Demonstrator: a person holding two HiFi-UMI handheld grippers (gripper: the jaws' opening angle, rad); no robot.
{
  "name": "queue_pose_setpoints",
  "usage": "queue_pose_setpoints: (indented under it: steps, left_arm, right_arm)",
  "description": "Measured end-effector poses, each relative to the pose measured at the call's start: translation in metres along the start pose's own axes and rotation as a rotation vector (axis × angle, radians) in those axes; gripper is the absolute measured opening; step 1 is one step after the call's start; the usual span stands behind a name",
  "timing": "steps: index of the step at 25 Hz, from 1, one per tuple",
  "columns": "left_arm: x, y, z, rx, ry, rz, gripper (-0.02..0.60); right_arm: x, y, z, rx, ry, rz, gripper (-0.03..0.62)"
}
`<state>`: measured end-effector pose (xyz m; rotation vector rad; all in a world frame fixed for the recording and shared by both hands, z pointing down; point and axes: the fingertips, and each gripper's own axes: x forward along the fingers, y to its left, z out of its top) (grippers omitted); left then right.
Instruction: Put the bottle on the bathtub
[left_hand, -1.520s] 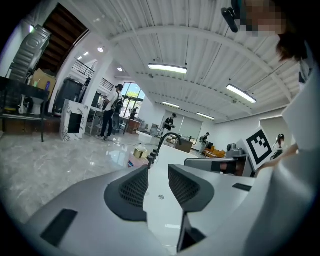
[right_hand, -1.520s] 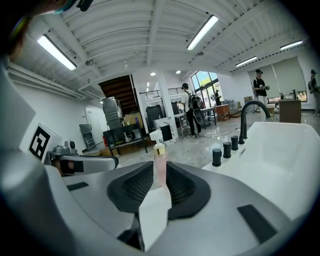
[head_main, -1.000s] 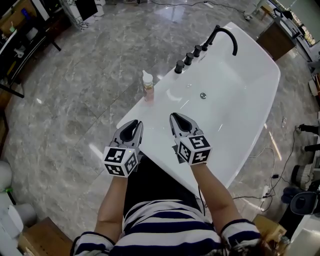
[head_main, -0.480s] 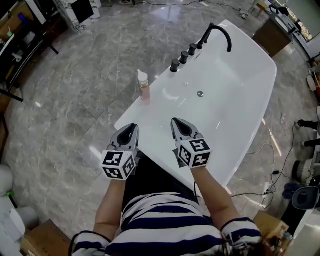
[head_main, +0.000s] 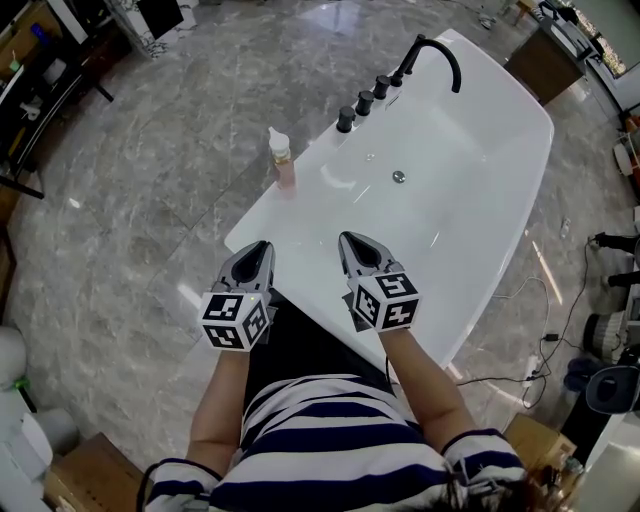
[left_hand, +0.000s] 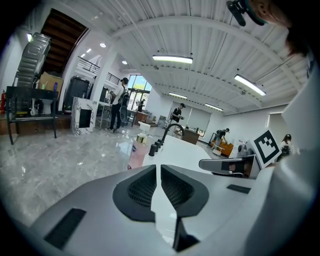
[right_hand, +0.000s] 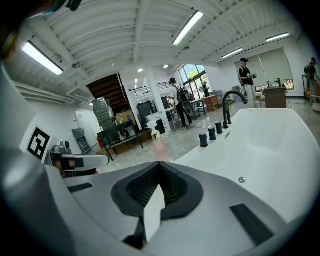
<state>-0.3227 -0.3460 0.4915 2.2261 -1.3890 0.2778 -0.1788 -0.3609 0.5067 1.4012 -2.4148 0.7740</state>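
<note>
While the bottle (head_main: 281, 158) stands unmoved on the bathtub (head_main: 470, 230) rim, both tongs are shut.
Left tongs (head_main: 262, 245) and right tongs (head_main: 347, 238) (both empty) hover at the bathtub's near end, as before.

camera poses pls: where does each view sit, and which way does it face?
Head view: on the person's head, looking steeply down at the bathtub, bottle on its rim; shows forearms, striped shirt, left gripper, right gripper.
Left gripper view: rides the left gripper, faces along its shut jaws toward bottle and faucet; right gripper shows at right.
Right gripper view: rides the right gripper, faces along its shut jaws over the bathtub; left gripper shows at left.
Shared: both gripper views catch bottle, faucet, knobs.
</note>
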Motion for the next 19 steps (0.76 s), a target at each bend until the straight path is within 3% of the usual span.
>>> queue_pose_setpoints:
  steps: [19]
  left_arm:
    - [-0.008, 0.007, -0.001, -0.018, -0.006, 0.023, 0.040]
  right_arm:
    - [0.003, 0.011, 0.000, -0.013, 0.001, 0.009, 0.026]
